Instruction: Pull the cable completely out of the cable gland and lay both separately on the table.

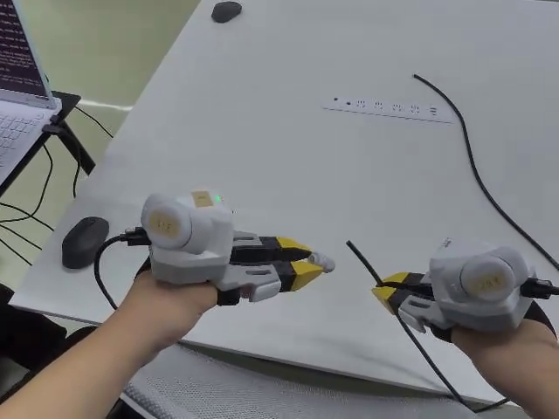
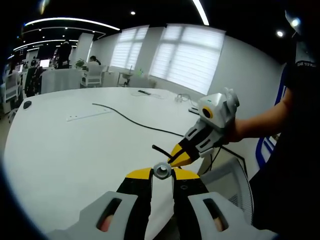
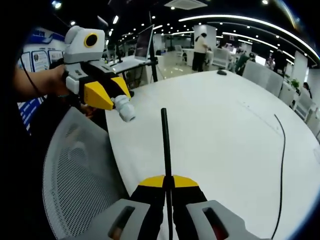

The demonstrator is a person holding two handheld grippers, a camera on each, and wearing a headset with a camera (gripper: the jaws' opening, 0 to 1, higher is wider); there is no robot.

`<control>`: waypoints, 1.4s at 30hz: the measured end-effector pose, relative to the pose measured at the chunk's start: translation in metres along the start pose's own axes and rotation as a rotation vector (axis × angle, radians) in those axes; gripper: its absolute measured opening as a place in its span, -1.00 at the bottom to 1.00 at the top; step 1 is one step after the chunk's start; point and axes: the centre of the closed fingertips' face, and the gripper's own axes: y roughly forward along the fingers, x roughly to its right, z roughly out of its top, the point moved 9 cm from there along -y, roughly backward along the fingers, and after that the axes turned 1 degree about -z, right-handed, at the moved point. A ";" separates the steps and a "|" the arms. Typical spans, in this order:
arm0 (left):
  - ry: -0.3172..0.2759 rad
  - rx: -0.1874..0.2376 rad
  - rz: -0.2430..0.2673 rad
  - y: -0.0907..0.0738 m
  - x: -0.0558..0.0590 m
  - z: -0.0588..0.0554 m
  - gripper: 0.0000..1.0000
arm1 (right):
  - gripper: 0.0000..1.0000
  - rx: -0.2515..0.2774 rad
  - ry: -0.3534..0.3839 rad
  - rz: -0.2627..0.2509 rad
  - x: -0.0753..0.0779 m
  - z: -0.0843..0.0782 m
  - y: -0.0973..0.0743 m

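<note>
Holding the cable gland [image 1: 323, 262] and the cable [image 1: 362, 262] apart above the table [image 1: 262, 131]

At centre-left of the head view, our left gripper [image 1: 307, 264] has its jaws closed narrow on the grey gland, which sticks out from the tips. At lower right, our right gripper [image 1: 384, 294] is clamped on the black cable. Its free end points up-left toward the gland, with open air between them, so we judge that only the laying down is left.

Both pieces are close to the table's front edge. If we release them there, the round gland may roll off, and the cable's tail, which runs past the edge, may drag it down.

We count one gland, one held cable, two grippers, one power strip [image 1: 389, 108], one loose cord [image 1: 476, 170], one laptop [image 1: 17, 78], one computer mouse [image 1: 85, 240] at left and a second mouse [image 1: 225, 10] at the top.
</note>
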 end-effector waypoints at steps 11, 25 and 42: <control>0.007 0.000 0.011 -0.008 -0.010 -0.011 -0.70 | -1.00 -0.020 0.054 -0.047 0.012 0.019 0.008; 0.006 0.016 -0.028 -0.024 -0.043 -0.034 -0.70 | -1.00 -0.067 0.051 -0.083 0.013 0.046 0.034; 0.009 -0.002 -0.043 -0.043 -0.082 -0.062 -0.70 | -1.00 -0.078 0.008 -0.087 0.024 0.090 0.084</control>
